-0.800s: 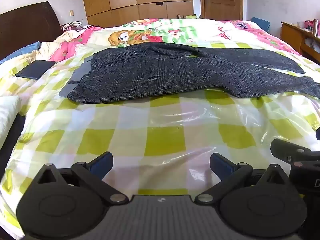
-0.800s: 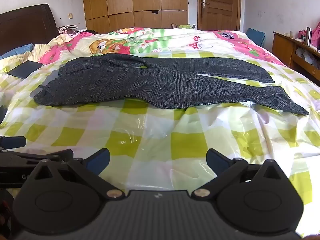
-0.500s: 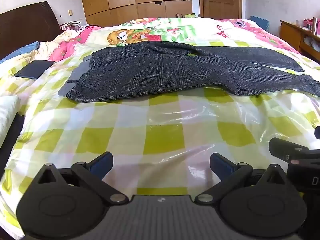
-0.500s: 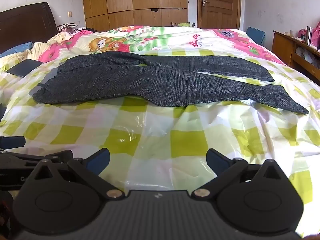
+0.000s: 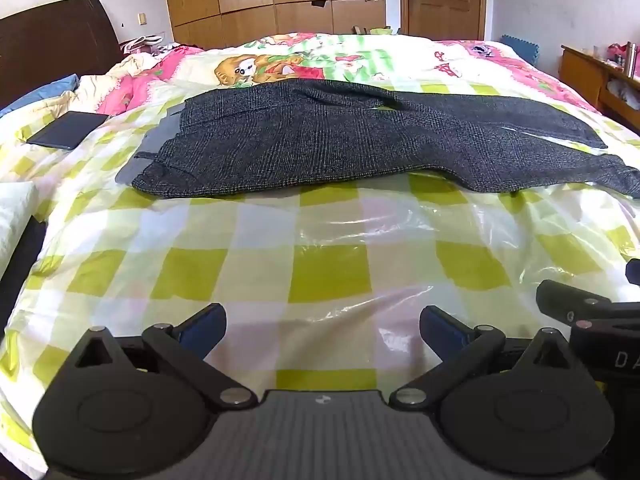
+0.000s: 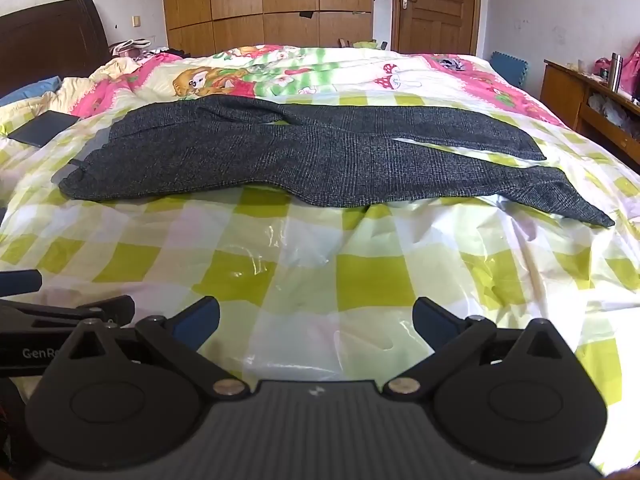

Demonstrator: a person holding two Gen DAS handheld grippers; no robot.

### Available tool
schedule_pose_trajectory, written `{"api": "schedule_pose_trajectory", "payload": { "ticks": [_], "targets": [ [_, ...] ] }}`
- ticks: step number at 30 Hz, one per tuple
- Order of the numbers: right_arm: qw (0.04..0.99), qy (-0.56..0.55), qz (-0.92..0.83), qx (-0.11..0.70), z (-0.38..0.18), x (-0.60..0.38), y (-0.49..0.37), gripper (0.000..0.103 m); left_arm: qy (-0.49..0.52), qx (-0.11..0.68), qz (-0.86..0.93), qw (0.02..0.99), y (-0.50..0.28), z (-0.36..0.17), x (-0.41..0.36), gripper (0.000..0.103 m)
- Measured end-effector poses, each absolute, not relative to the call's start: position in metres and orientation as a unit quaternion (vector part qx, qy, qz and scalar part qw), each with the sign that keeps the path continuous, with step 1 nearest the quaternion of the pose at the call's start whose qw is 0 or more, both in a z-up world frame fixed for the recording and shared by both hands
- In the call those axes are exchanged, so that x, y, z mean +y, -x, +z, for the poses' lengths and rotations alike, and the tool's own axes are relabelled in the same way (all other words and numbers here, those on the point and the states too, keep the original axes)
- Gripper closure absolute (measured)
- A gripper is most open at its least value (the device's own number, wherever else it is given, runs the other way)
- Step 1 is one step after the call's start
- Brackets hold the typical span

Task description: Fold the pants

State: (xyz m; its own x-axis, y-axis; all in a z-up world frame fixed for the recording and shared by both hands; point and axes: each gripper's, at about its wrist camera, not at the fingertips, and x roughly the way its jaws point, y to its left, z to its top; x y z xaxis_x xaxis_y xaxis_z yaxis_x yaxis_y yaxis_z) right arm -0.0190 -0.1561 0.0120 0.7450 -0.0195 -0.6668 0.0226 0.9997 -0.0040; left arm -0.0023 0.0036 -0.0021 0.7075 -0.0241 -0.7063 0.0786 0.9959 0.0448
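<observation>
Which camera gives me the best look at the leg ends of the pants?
The right wrist view: both leg ends of the pants lie fully in frame. In the left wrist view the near leg's end is cut at the picture's edge.

Bed fills view, covered by green-and-white checked sheet (image 5: 328, 272) under glossy clear plastic. Cartoon-print quilt (image 6: 320, 72) in pink, green and white lies across far half, toward 12 o'clock. Dark flat tablet-like slab (image 5: 68, 130) rests on sheet at 10 o'clock. Dark wooden headboard (image 5: 56, 36) at 10 o'clock. Wooden wardrobe (image 5: 276, 0) and closed wooden door (image 6: 436, 4) at 12 o'clock. Wooden side cabinet (image 6: 588, 96), cluttered, at 2 o'clock.
</observation>
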Motion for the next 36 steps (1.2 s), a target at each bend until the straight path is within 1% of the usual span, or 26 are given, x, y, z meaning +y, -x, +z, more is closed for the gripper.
{"api": "schedule_pose_trajectory", "payload": {
  "ticks": [36],
  "targets": [
    [0.932,0.002,-0.018,0.362,0.0096,-0.1559,0.0181,0.001,-0.038,0.372,-0.027,0.927,0.0079,0.0006,0.0067,0.000]
  ]
}}
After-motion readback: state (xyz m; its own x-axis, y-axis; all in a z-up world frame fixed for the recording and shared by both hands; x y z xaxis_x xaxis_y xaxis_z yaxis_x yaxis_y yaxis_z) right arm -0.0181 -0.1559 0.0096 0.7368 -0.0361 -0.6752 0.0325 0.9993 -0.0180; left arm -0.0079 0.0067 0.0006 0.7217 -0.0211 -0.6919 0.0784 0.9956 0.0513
